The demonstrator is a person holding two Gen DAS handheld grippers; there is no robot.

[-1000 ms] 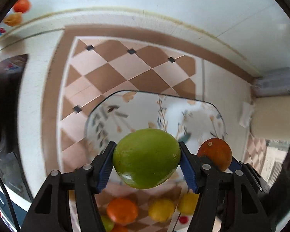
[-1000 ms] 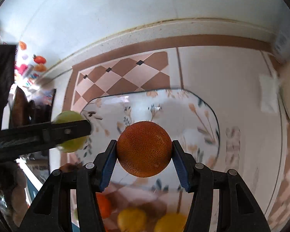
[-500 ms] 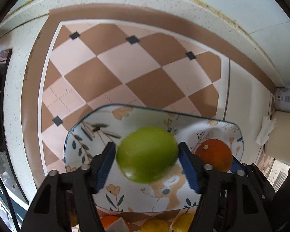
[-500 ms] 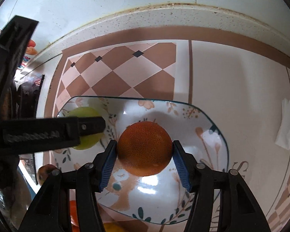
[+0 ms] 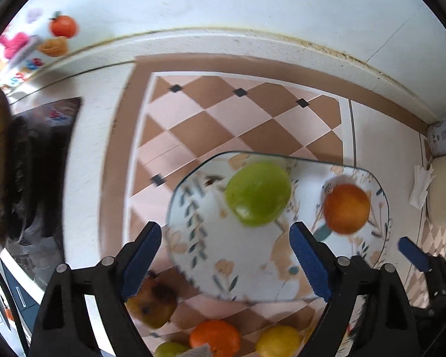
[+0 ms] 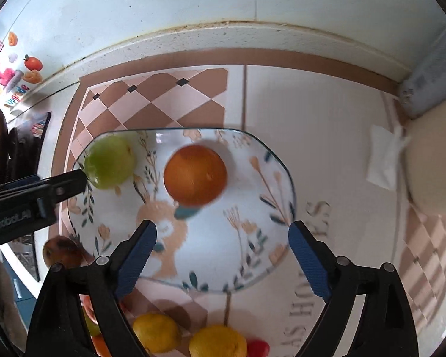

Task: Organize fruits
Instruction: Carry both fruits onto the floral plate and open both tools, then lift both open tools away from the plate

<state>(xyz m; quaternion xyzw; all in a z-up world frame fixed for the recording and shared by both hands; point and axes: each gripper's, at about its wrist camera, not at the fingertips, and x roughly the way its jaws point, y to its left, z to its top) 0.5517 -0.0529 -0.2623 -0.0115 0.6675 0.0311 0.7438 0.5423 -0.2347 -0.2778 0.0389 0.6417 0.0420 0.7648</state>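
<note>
Released since a second ago: both fruits, then clamped between blue pads, now lying loose on the plate (image 6: 278, 175), with each camera pulled back a little above it.

Left hand-held gripper (image 5: 226, 255): jaws opening, wide apart, nothing between them. Right hand-held gripper (image 6: 223, 253): likewise opening, wide, empty.

Progress, judged from the layout: two pieces placed, several left. Green fruit (image 5: 258, 194) near the plate's left end, orange (image 6: 195, 174) toward the middle, well apart from each other. Off the plate, on the counter (image 6: 318, 125) along the near edge: a brown-spotted fruit (image 6: 61, 252), two lemons (image 6: 156, 331), a second orange (image 5: 215, 337) and a small red one (image 6: 257, 348).

Largest to smallest:
- Counter: flat, covered in a matte mat of tan and pink diamonds.
- Plate: glossy, oblong with clipped corners, painted leaves and flowers.
- Green fruit: smooth, shiny, slightly oval.
- Orange: round, finely pitted skin.
- Gripper pads: blue, ribbed.
</note>
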